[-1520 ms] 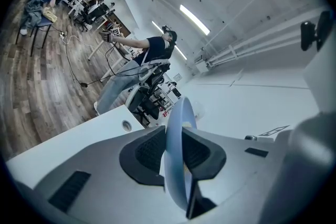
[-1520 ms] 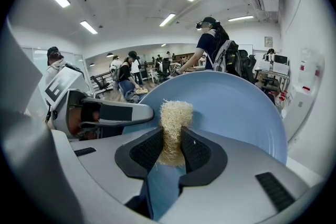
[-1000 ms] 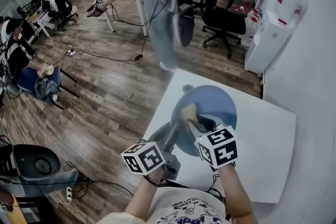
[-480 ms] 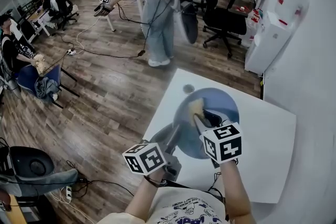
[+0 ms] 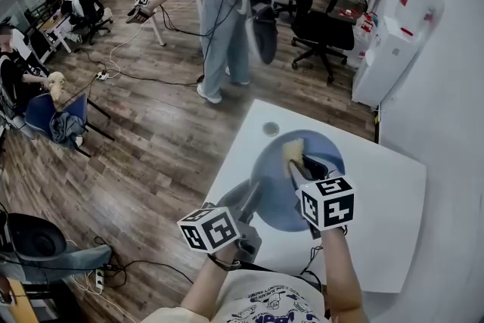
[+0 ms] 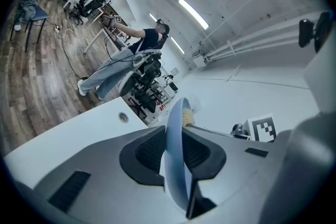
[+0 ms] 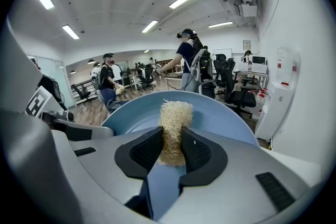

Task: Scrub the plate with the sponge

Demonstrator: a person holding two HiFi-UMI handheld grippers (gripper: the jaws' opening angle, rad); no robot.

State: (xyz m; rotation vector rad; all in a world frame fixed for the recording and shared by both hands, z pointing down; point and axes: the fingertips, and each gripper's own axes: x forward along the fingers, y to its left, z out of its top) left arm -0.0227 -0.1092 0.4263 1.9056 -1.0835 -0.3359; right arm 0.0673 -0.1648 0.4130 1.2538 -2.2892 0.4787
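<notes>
Sponge (image 7: 175,128), likely soft, was clenched in the right fingers (image 7: 144,152) while the left fingers (image 6: 149,152) pinched the rim of the stiff, probably slippery plate (image 6: 173,165).

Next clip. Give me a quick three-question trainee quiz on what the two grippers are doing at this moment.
1. True or false: the left gripper is clamped on the rim of the plate.
2. The right gripper holds: A) a brush B) a sponge C) a cloth.
3. Fill in: the plate is ____ in colour.

Key: 1 true; 2 B; 3 blue.
</notes>
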